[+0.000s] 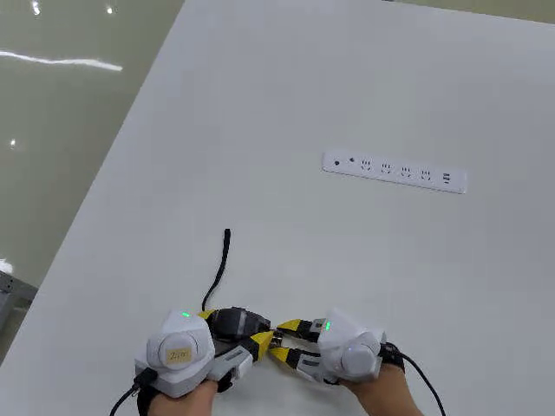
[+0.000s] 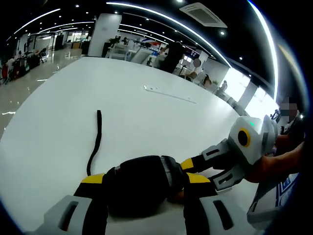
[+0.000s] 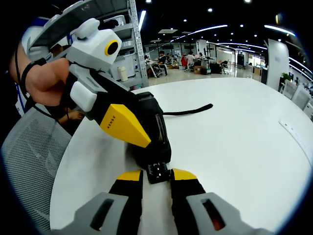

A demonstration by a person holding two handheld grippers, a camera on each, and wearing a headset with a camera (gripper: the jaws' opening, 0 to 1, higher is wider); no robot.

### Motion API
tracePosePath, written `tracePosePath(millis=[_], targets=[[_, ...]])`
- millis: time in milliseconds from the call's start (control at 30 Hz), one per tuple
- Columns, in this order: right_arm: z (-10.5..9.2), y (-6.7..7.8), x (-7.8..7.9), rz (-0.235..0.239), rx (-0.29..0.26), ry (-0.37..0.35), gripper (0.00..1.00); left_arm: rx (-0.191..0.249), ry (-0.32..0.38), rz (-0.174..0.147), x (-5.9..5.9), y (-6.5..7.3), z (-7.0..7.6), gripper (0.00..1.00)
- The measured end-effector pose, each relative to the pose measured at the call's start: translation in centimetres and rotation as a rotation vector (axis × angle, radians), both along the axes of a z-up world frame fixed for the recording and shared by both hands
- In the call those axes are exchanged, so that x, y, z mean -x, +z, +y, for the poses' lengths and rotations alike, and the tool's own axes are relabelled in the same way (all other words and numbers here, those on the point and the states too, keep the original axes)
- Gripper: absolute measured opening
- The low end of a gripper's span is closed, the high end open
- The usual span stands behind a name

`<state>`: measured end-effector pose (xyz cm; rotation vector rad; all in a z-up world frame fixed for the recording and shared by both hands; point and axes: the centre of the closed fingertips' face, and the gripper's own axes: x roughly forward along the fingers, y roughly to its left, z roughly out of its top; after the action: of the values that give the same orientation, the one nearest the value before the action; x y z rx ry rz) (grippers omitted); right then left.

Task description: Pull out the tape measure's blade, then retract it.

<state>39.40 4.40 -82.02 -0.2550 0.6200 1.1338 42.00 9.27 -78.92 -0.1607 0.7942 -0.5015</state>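
The left gripper (image 2: 145,180) is sitting lowest in its own view, its grey plastic arms ending in yellow tips that are clamping the tape measure (image 2: 139,188) from both sides. The case is looking rounded, black and matte, with a ribbed rubbery edge, and it is lying on the smooth white table (image 2: 58,122) at the near edge. A thin black wrist strap (image 2: 95,142) is trailing away from the case in a loose curve, lying flat on the tabletop.

The right gripper (image 3: 156,175) is reaching in from the other side, its two yellow tips drawn close together and pinching the small dark end hook (image 3: 157,172) where it is sticking out of the case's mouth. In that view the left gripper's wedge-shaped yellow fingertip is pressing against the flank of the case.

From the head view both grippers are meeting nose to nose, the left gripper (image 1: 232,329) hugging the tape measure (image 1: 234,321) and the right gripper (image 1: 279,340) just beside it. A long, flat white power strip (image 1: 395,171) is lying well apart, further up the table.
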Motion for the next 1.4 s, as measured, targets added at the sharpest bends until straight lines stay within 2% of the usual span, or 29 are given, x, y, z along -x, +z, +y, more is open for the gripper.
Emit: tracePosePath(millis=[67,100,167,200,267,400,500,567,633,700,867,967,1033,1100,1200,1267,1400], targets=[[-0.3,0.0,0.0,0.002,0.015,-0.021,0.21,0.006,-0.011,0.003,0.2,0.1,0.1,0.59],[-0.5,0.1,0.1,0.031,0.0,-0.048,0.23,0.004,-0.025,-0.001,0.3,0.3,0.2,0.59],[-1.2,-0.2,-0.2,0.023,0.008,-0.083,0.27,-0.001,-0.043,-0.009,0.6,0.6,0.3,0.59],[-1.5,-0.1,-0.2,0.035,0.003,-0.102,0.29,-0.003,-0.05,-0.014,0.6,0.7,0.3,0.59],[-1.8,0.4,-0.3,0.041,-0.022,-0.134,0.31,-0.008,-0.062,-0.017,0.8,0.9,0.5,0.6],[-3.2,1.4,0.2,0.045,-0.027,-0.171,0.34,-0.009,-0.102,-0.027,1.2,1.4,0.7,0.61],[-4.5,2.5,0.7,0.05,-0.048,-0.231,0.38,-0.012,-0.126,-0.041,1.5,2.2,1.1,0.63],[-5.3,3.0,1.2,0.05,-0.051,-0.254,0.39,0.003,-0.14,-0.047,1.7,2.7,1.2,0.63],[-6.5,3.6,1.6,0.052,-0.065,-0.302,0.4,-0.016,-0.176,-0.066,2.0,3.1,1.3,0.63],[-7.6,3.9,2.2,0.058,-0.067,-0.344,0.45,-0.033,-0.209,-0.074,2.5,3.4,1.5,0.63],[-9.7,4.7,3.8,0.061,-0.078,-0.413,0.49,-0.026,-0.23,-0.085,3.3,4.0,2.3,0.66],[-10.9,4.4,5.2,0.075,-0.028,-0.43,0.54,-0.031,-0.286,-0.094,4.3,4.3,2.3,0.68],[-11.3,4.6,6.5,0.079,-0.035,-0.44,0.6,-0.043,-0.319,-0.094,5.2,4.2,2.7,0.7],[-11.9,4.9,7.5,0.069,-0.028,-0.46,0.61,-0.032,-0.332,-0.087,6.0,4.4,3.0,0.7],[-12.7,5.3,8.6,0.067,-0.049,-0.505,0.63,-0.001,-0.362,-0.08,7.1,4.5,3.0,0.71],[-13.1,5.3,9.4,0.082,-0.054,-0.521,0.64,-0.009,-0.371,-0.077,7.7,4.5,3.2,0.73],[-13.7,5.6,10.4,0.077,-0.059,-0.558,0.68,-0.002,-0.373,-0.083,8.8,4.9,3.5,0.76]])
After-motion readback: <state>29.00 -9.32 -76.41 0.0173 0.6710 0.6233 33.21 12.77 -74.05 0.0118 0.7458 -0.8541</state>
